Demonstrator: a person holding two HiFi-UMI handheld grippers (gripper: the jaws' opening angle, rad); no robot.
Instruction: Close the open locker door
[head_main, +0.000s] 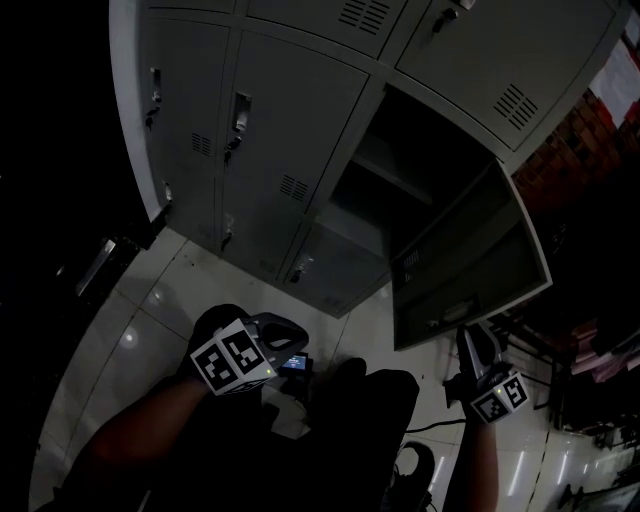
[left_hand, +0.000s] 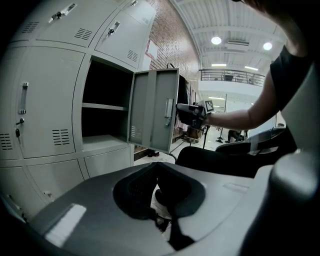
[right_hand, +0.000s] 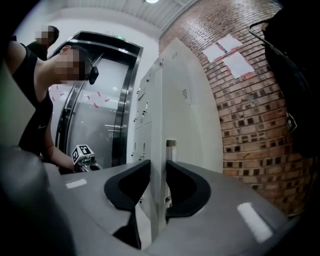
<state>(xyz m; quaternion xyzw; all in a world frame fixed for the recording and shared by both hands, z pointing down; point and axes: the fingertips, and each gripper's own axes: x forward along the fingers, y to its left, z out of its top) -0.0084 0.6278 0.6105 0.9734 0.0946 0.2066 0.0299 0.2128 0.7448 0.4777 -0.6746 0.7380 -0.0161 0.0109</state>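
Right now my right gripper (right_hand: 158, 162) has the free edge of the locker door (head_main: 465, 255) between its jaws. In the right gripper view both pads sit flush against the grey sheet, one on each face, so I read it as clamped on the door's edge. The gripper points about level, with the edge running upright through the gap.

The door stands swung well out from the bank of lockers (head_main: 290, 130), roughly square to its front, with its ribbed inner face turned towards me in the head view. It hangs on the right side of an open compartment (head_main: 400, 170) at the right end of the bank, with closed doors above, below and to the left. Inside, a shelf (left_hand: 102, 106) crosses the dark opening. The handle (left_hand: 168, 111) sits near the door's free edge, on the outer face, just beside where the right gripper holds on.

My left gripper (left_hand: 156, 170) hangs low and to the left, well apart from the door, tilted slightly down over the pale tiled floor (head_main: 150, 300). Its jaws are drawn together with nothing between them.

Beyond the lockers on the far right rises a brick wall (right_hand: 250, 125) with sheets of paper (right_hand: 232, 57) stuck to it.
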